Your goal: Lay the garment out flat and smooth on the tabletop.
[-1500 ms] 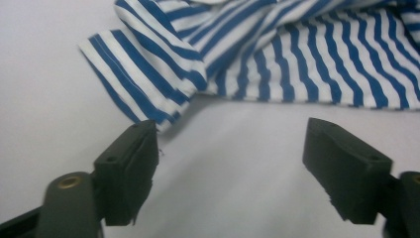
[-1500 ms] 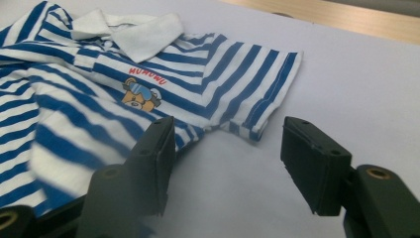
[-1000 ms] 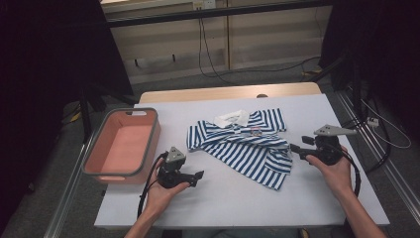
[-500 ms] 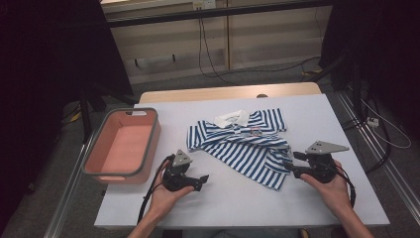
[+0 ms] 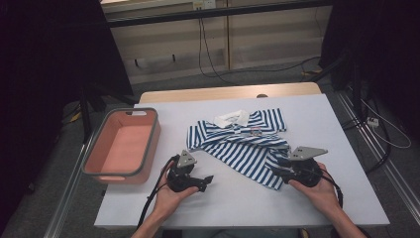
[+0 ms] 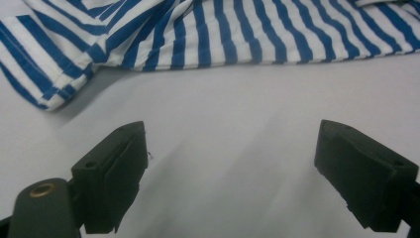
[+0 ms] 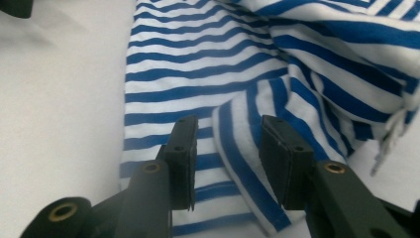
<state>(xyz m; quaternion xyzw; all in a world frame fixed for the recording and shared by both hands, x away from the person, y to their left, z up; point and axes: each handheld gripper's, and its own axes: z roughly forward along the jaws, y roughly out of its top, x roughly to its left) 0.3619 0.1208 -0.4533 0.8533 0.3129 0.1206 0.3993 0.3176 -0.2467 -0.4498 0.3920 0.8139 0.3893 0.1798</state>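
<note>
Striped shirt (image 5: 243, 142), blue and white, lay crumpled at the middle of the white table (image 5: 341, 148), right of a pink tray (image 5: 124, 144). The left gripper (image 5: 207, 181) rested on bare table near the shirt's left edge, its jaws spread wide with nothing between them. The right gripper (image 5: 275, 170) sat at the shirt's lower right corner, jaws partly open and straddling a raised fold of the hem (image 7: 233, 144), not yet pinched shut.

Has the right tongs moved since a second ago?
Yes. The right tongs dropped toward the table's near edge, to the striped shirt's lower hem; its jaws now straddle a fold there.
</note>
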